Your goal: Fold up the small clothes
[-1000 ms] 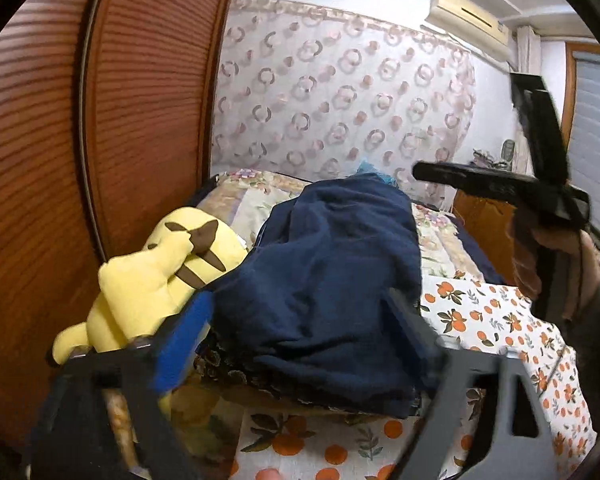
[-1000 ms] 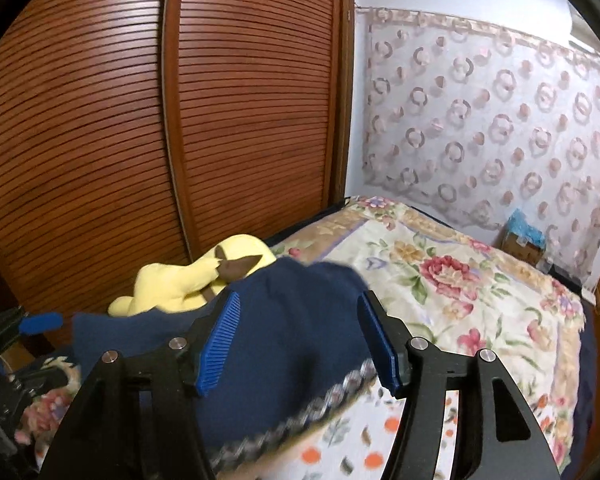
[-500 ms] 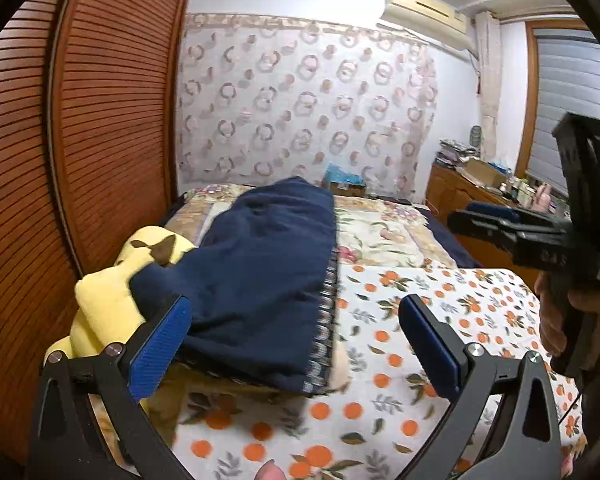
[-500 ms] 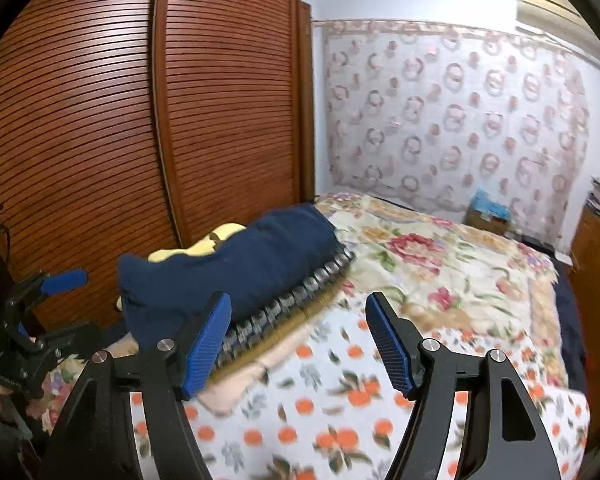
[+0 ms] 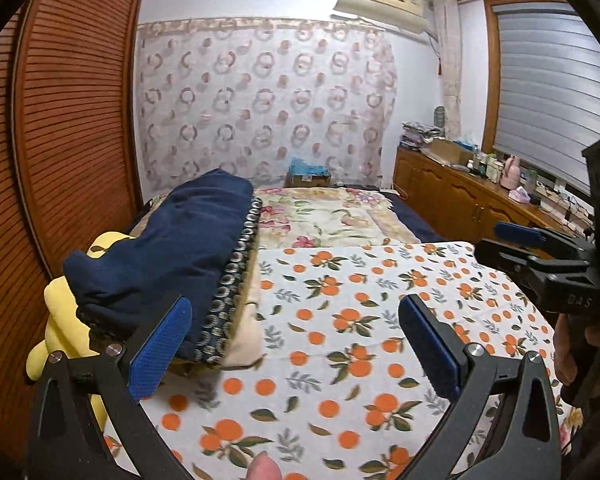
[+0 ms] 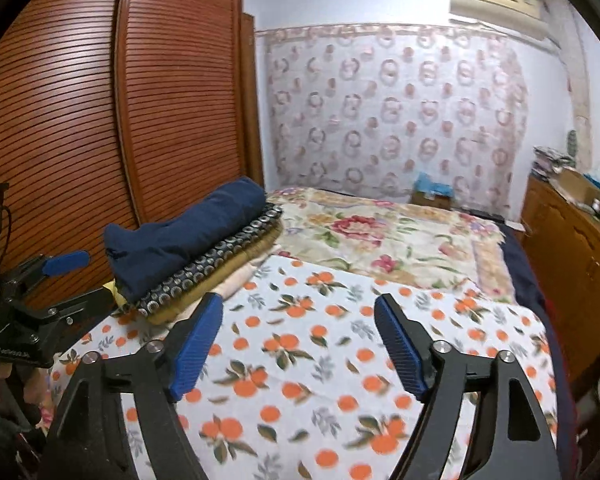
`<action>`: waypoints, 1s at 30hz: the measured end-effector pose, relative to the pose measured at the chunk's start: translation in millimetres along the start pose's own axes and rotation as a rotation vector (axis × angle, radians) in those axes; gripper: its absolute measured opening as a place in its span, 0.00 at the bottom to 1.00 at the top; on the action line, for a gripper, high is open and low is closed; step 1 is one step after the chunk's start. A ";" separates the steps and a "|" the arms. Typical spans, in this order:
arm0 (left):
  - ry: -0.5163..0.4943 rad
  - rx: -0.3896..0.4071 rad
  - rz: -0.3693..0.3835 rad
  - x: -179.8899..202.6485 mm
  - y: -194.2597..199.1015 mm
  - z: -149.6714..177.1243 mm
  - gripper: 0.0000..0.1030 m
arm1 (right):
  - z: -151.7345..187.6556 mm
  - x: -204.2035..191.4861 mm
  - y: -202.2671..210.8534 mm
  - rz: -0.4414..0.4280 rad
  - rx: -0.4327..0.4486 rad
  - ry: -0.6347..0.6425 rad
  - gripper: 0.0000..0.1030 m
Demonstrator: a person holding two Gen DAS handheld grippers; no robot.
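A folded navy garment (image 5: 172, 248) (image 6: 188, 228) lies on top of a stack of folded clothes, above a dark ring-patterned piece (image 5: 228, 292) (image 6: 208, 272), at the bed's left side. My left gripper (image 5: 294, 308) (image 6: 84, 280) stands open just right of the stack's near end, over the orange-print sheet (image 5: 360, 300), with nothing between its fingers. My right gripper (image 6: 299, 304) (image 5: 500, 240) hovers over the same sheet (image 6: 320, 340), further right. Its jaws are opening and hold nothing. A hand grips its handle at the left wrist view's right edge.
A yellow plush toy (image 5: 60, 320) is wedged between the stack and the slatted wooden wardrobe (image 5: 68, 140). A floral quilt (image 6: 400, 236) covers the far bed. A cluttered wooden sideboard (image 5: 460, 196) runs along the right wall. A cardboard box (image 5: 308, 176) sits by the curtain.
Both grippers have pulled back and swung right, away from the navy garment, which stays on the stack. The right jaws have spread wider. More of the orange-print sheet shows.
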State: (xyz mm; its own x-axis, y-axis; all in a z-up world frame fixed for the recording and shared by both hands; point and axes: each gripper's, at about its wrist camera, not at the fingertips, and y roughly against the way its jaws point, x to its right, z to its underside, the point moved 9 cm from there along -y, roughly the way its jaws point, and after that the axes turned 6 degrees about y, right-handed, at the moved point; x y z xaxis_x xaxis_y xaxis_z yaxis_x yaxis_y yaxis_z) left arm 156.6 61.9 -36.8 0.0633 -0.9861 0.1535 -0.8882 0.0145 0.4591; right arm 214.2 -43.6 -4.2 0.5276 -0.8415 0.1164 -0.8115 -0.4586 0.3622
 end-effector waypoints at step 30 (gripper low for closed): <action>-0.037 0.099 0.032 57.3 57.5 -27.5 1.00 | -3.0 -17.7 125.4 0.218 0.119 -0.115 0.83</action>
State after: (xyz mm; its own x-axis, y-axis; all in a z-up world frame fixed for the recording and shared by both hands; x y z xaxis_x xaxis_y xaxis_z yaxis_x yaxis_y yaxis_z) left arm 121.7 10.7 22.5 0.0188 -0.9909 0.1335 -0.9302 0.0317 0.3657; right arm 103.9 -85.3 41.9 0.3104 -0.9479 0.0718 -0.9304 -0.2874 0.2276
